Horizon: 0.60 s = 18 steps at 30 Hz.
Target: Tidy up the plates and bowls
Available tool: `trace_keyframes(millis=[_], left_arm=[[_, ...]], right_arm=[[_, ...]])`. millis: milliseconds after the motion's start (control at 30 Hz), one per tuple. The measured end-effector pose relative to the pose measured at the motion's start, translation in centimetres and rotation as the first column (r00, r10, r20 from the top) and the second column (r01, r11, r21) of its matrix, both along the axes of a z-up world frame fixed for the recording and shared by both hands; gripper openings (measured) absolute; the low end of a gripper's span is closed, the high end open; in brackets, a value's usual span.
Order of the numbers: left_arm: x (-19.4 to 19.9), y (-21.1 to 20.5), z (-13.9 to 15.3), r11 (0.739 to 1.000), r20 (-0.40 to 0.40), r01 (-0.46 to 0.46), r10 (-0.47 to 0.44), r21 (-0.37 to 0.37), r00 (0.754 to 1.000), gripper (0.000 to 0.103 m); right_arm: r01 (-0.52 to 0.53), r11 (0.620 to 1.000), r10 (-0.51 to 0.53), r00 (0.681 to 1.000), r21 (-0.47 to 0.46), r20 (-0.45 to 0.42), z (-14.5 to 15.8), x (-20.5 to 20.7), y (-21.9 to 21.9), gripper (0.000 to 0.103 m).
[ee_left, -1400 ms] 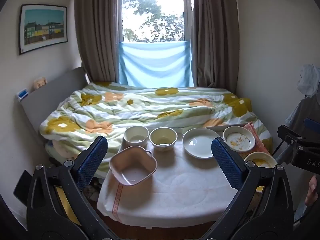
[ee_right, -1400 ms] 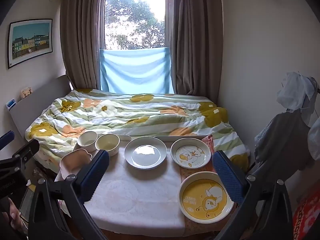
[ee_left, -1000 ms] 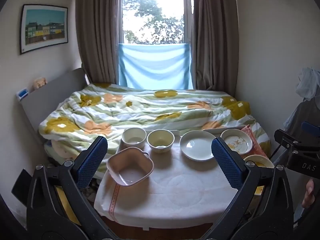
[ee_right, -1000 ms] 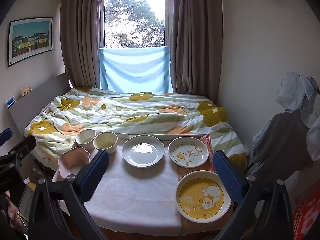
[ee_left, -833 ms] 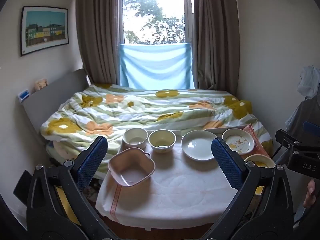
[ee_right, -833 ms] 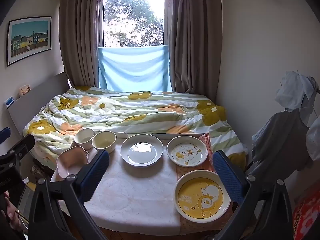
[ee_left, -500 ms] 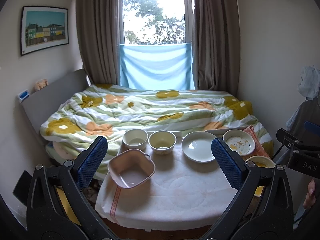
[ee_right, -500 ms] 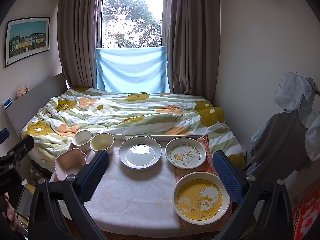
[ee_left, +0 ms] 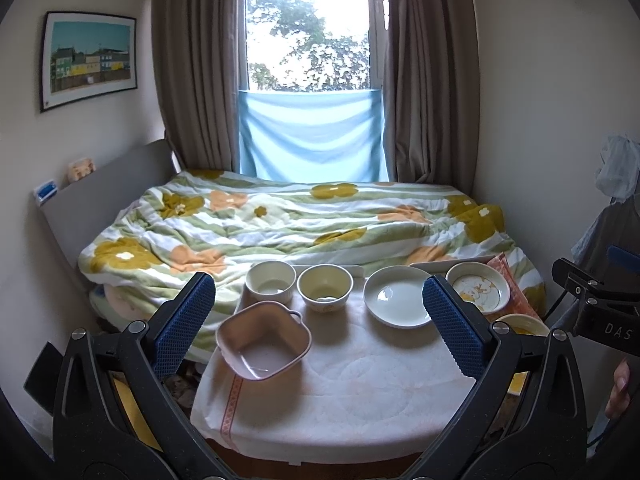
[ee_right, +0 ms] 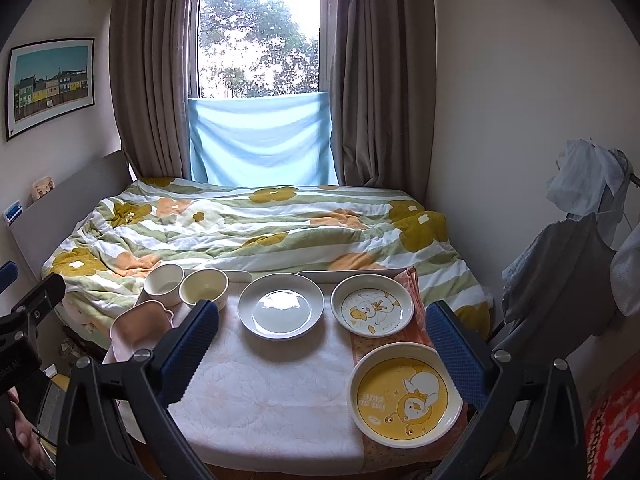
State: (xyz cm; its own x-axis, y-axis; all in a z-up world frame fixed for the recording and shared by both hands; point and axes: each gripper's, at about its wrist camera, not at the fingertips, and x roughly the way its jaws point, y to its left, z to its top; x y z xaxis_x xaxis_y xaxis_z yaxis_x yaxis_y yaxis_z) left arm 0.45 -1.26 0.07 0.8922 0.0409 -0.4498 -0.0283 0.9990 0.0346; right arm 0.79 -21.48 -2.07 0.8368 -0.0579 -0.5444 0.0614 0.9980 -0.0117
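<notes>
On a small table with a white cloth stand a pink square bowl, a white bowl, a cream bowl, a plain white plate, a white duck plate and a yellow duck plate. My left gripper is open and empty, held above the table's near left part. My right gripper is open and empty, above the near right part. The pink bowl also shows in the right wrist view.
A bed with a flowered quilt lies directly behind the table. Curtains and a window are at the back. Clothes hang on a rack at the right. An orange cloth lies under the duck plates.
Both grippers have drifted back and slightly up, so the table sits a little lower and farther in view. The dishes have not moved. Both grippers stay open.
</notes>
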Motion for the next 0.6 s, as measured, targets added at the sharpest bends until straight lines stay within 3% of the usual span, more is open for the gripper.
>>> trace_keyframes(millis=[600], left_arm=[[0.18, 0.33, 0.17, 1.000, -0.001, 0.007, -0.007, 0.000, 1.000, 0.103]], right_arm=[[0.015, 1.000, -0.015, 1.000, 0.001, 0.001, -0.07, 0.19, 0.13, 0.103]])
